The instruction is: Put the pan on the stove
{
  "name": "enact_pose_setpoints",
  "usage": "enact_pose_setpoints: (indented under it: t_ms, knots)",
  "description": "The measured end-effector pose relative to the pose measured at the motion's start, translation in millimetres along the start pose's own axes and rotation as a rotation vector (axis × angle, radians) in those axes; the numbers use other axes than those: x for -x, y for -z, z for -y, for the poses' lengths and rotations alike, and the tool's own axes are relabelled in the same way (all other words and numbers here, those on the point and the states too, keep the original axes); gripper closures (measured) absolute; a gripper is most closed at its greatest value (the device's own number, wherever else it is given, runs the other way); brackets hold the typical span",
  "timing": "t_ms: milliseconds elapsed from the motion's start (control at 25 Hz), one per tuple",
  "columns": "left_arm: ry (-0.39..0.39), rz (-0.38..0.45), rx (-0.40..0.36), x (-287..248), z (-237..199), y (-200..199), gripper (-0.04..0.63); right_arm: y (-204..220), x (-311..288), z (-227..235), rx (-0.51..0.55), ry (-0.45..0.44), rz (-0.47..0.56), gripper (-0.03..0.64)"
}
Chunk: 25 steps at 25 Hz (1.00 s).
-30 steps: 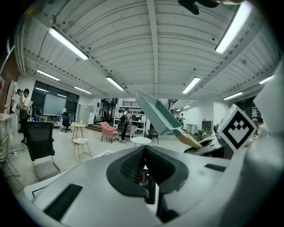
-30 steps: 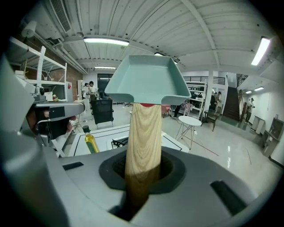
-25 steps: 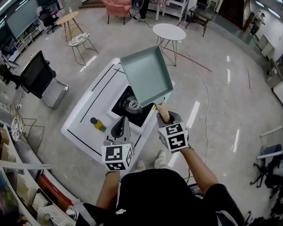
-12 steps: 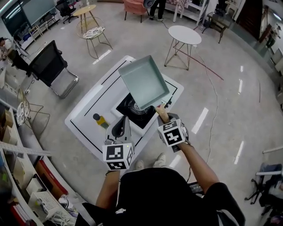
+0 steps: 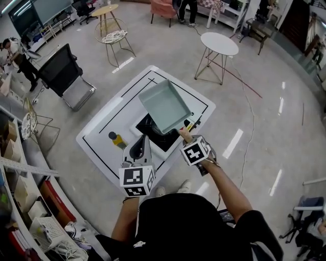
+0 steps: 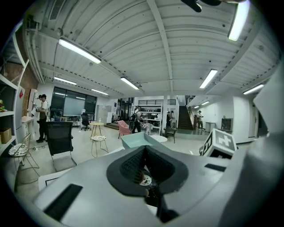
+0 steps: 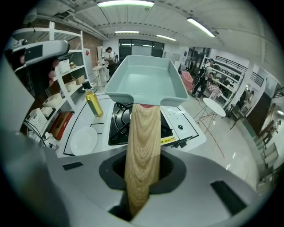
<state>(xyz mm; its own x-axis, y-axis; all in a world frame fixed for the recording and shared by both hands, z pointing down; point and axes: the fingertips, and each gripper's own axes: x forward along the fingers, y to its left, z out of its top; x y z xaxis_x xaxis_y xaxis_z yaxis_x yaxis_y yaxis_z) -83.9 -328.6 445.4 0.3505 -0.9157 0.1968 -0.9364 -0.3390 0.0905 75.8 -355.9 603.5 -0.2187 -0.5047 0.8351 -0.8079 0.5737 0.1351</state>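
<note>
- The floor is pale and glossy, with lamp reflections.
- A round white table stands on thin legs, well apart from a black office chair.
- A pink armchair stands at the far side.
- Open shelves line the left side.
- Long tube lights run along the white ceiling.

Counted across the views: 1 pale green square pan, 1 black stove, 1 yellow bottle, 1 white plate and 1 white counter. There are 2 handheld grippers, the left gripper and the right gripper. Further back stand 1 round white table, 1 black office chair and 1 pink armchair.
</note>
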Motion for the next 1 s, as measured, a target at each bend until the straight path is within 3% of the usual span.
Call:
enact_pose_setpoints:
  t_ms: [560,1000]
  knots:
    - [-0.043,-0.012,0.009,-3.6,-15.1,6.3,0.585,23.1,-39.0,-6.3,0.121,-0.032,-0.170,0.566]
    - [-0.050,-0.026,0.015,-9.9,-20.8,8.5,0.586,28.8,-48.5,-6.8,0.163,-0.027,-0.220,0.563]
